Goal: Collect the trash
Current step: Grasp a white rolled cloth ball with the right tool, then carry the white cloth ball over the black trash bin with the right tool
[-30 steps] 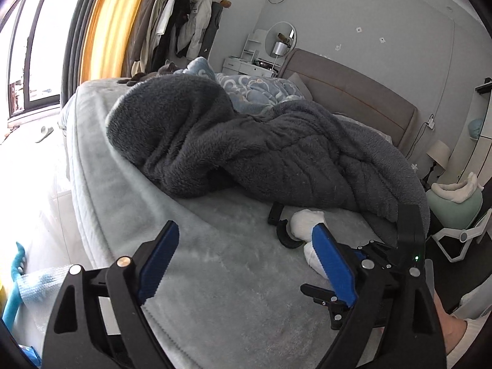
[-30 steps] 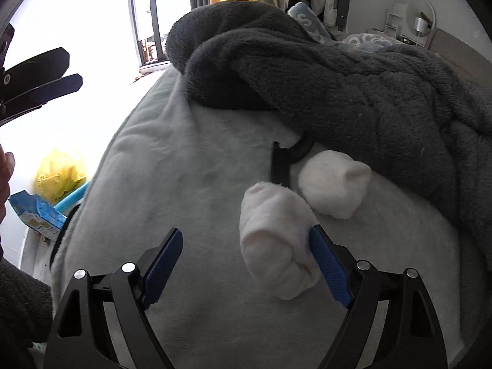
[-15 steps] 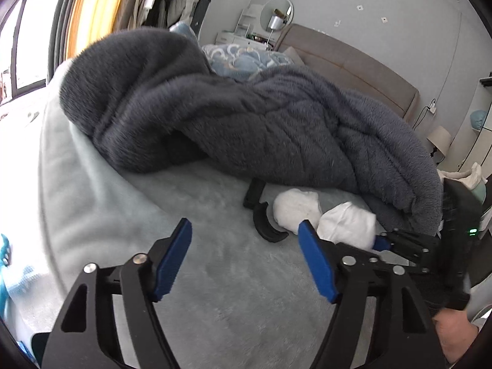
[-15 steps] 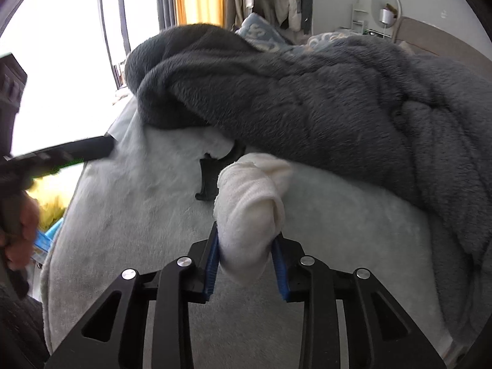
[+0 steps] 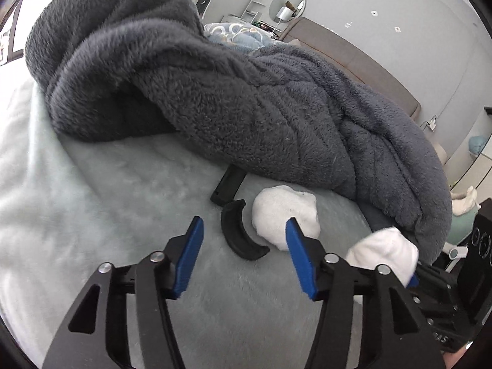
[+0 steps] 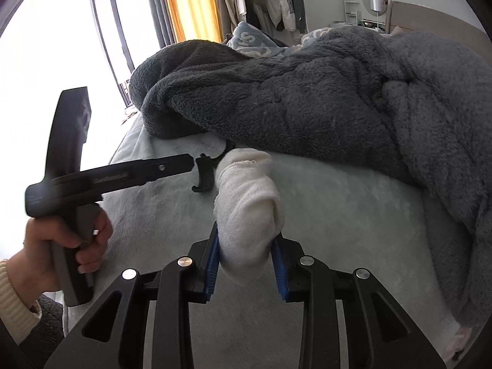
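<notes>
White wad [image 6: 246, 209] clamped in R gripper [image 6: 246, 269]; L gripper [image 5: 243, 261] agape, closing, nothing between.

The far end of the black flat piece [image 5: 229, 183] is covered by the dark grey blanket [image 5: 246, 98]. The black curved piece [image 6: 205, 172] is partly hidden behind the white wad [image 6: 247, 212] in the right wrist view. The lower end of that wad is concealed between the pads of the right gripper [image 6: 246, 264]. The second white wad [image 5: 284, 216] is partly masked by a fingertip [image 5: 299, 261] of the left gripper [image 5: 243, 259]. The bed's [image 5: 92, 200] near edge is cut off by the frame.
</notes>
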Demonstrator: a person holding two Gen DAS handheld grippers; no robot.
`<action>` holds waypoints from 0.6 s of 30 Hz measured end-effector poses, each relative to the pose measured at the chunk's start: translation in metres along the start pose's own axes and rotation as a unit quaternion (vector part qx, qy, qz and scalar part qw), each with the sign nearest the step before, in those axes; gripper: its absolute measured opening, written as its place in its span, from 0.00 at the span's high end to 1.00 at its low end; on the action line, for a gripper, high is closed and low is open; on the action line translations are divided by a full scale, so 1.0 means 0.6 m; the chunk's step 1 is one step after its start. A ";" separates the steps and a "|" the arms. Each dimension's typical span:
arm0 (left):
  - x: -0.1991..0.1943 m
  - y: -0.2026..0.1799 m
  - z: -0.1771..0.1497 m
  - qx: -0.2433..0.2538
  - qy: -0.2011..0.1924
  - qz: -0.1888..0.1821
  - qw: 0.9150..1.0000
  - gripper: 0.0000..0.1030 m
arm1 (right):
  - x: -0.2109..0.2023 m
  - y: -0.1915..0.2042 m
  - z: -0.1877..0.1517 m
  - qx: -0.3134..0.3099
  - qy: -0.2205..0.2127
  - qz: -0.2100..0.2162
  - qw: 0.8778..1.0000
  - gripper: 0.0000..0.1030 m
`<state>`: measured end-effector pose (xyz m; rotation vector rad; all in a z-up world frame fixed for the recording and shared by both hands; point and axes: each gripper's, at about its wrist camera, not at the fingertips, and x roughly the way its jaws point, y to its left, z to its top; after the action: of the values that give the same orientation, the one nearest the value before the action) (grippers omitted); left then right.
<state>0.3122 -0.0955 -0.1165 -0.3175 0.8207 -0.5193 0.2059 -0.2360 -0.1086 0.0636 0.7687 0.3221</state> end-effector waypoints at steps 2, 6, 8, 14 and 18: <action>0.012 0.004 0.003 -0.009 0.004 0.002 1.000 0.50 | -0.006 -0.009 -0.002 0.007 -0.005 0.009 1.000 0.70; 0.031 0.014 0.008 -0.023 0.013 0.007 1.000 0.54 | -0.014 -0.023 -0.007 0.014 -0.009 0.015 1.000 0.70; 0.039 0.020 0.009 -0.028 0.016 0.009 0.999 0.55 | -0.017 -0.028 -0.010 0.015 -0.007 0.017 1.000 0.70; 0.053 0.031 0.009 -0.041 0.024 0.008 0.999 0.62 | -0.023 -0.037 -0.018 0.020 -0.006 0.022 1.000 0.70; 0.057 0.028 0.008 -0.036 0.028 -0.001 0.999 0.76 | -0.023 -0.037 -0.023 0.019 -0.002 0.024 1.000 0.70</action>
<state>0.3404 -0.1000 -0.1420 -0.3714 0.8945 -0.5025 0.1930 -0.2623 -0.1128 0.1179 0.7701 0.3523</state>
